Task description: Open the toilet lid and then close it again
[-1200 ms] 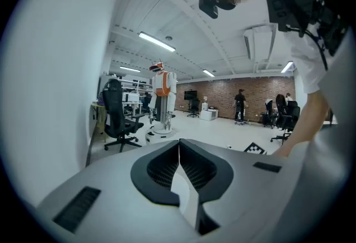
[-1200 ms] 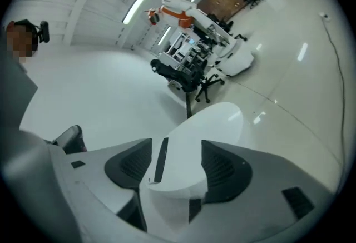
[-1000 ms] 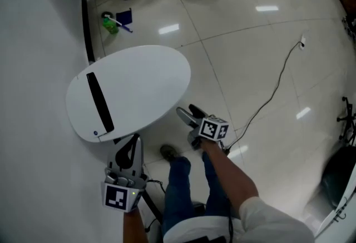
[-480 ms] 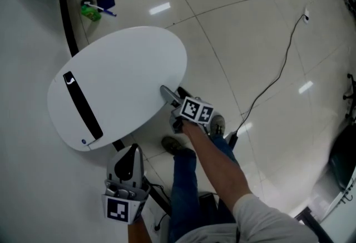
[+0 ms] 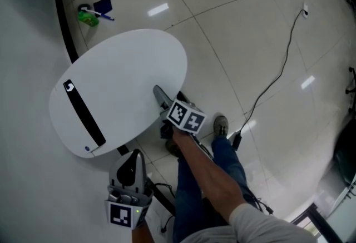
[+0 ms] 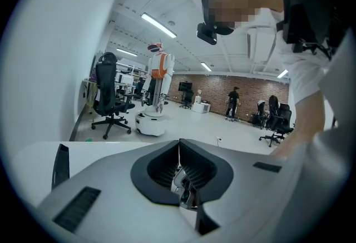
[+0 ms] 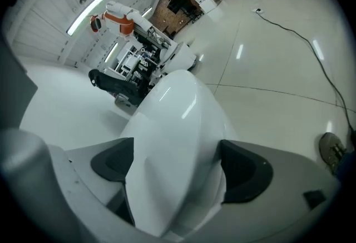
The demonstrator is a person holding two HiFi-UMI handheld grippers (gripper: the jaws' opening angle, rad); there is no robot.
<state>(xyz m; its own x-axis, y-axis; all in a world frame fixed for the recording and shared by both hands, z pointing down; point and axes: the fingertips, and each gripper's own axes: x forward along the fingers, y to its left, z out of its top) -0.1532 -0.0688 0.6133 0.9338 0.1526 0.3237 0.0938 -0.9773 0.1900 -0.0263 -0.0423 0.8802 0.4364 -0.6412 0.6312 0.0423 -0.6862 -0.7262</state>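
Note:
The white oval toilet lid (image 5: 122, 80) lies down flat, its black hinge strip (image 5: 83, 114) at the left end. My right gripper (image 5: 161, 102) is at the lid's front rim, one finger (image 5: 159, 94) lying over the top surface. Seen along that gripper's jaws, the lid (image 7: 172, 125) fills the gap of the right gripper (image 7: 179, 167); its jaws have just been opening and stand wide round the rim. My left gripper (image 5: 132, 159) hangs below the lid's near edge, apart from it. In its own view the left gripper (image 6: 179, 150) is shut with nothing in it.
A white wall runs along the left, with a black pipe (image 5: 61, 19) beside it. A green brush and a blue cloth (image 5: 92, 13) lie on the tiled floor behind the toilet. A black cable (image 5: 278, 75) crosses the floor at right. The person's shoe (image 5: 221, 125) stands near the lid's front.
My right gripper has come left from over the floor to the lid's front rim, one finger now over the lid. The left gripper has dropped lower in the picture.

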